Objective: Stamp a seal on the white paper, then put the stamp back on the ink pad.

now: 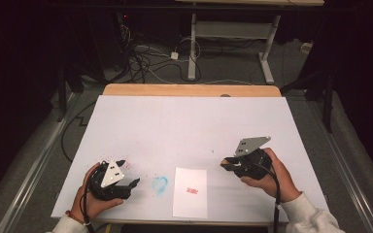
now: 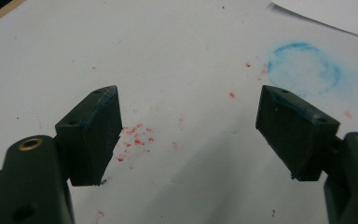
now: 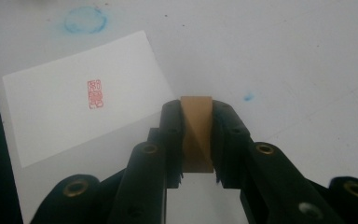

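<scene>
Your right gripper (image 3: 196,140) grips tan wooden stamp block (image 3: 196,133); white paper sheet with red seal print (image 3: 81,95) lies ahead-left of it. Left gripper (image 2: 189,130) gapes, empty. Lift stamp straight, avoid smudging print.
</scene>
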The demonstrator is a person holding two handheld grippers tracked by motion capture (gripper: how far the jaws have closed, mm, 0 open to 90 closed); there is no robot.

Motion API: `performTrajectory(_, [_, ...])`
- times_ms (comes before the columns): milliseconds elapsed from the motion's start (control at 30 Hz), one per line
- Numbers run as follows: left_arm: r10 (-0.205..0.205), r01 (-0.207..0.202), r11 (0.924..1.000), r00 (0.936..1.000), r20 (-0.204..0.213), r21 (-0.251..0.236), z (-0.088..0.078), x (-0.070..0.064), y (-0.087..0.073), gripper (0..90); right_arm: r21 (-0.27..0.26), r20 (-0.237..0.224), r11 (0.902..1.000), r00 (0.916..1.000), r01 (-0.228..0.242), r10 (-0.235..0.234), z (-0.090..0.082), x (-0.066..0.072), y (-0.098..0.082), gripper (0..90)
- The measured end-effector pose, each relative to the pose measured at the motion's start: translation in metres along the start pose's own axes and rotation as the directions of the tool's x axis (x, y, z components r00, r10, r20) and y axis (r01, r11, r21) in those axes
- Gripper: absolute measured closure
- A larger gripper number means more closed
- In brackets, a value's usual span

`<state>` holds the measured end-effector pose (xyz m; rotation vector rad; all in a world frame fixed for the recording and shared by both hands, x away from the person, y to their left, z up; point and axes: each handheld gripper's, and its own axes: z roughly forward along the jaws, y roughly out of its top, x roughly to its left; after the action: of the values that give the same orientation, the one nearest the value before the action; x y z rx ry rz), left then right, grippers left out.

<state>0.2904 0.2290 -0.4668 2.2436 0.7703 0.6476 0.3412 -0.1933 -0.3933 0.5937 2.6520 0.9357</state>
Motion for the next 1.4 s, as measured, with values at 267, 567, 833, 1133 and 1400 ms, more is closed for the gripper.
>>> performTrajectory(267, [-0.007,0.007,1.0,1.0,0.0,0.001,0.0,0.001,-0.002,22.0,0.005,0.018,0.9998,0.9996,-0.021,0.021,-0.005,-0.006,-0.007,75.6])
performTrajectory(567, [-0.001,0.001,1.0,1.0,-0.001,0.006,0.0,0.0,-0.001,22.0,0.003,0.036,0.9998,0.9992,-0.019,0.019,-0.009,-0.008,-0.01,75.6])
performTrajectory(833, [-0.007,0.007,1.0,1.0,-0.002,0.004,-0.001,0.001,-0.002,22.0,0.0,0.058,0.9994,0.9977,-0.035,0.035,-0.015,-0.015,-0.011,75.6])
performTrajectory(1133, [0.008,-0.008,0.9999,1.0,-0.004,0.01,0.0,-0.002,0.001,22.0,0.032,0.125,0.9962,0.9892,-0.081,0.076,-0.019,-0.025,-0.02,75.6])
performTrajectory(1400, [0.026,-0.026,0.9995,0.9997,0.001,0.017,0.003,-0.005,0.005,22.0,0.078,0.171,0.9862,0.9765,-0.146,0.131,-0.019,-0.042,-0.039,75.5])
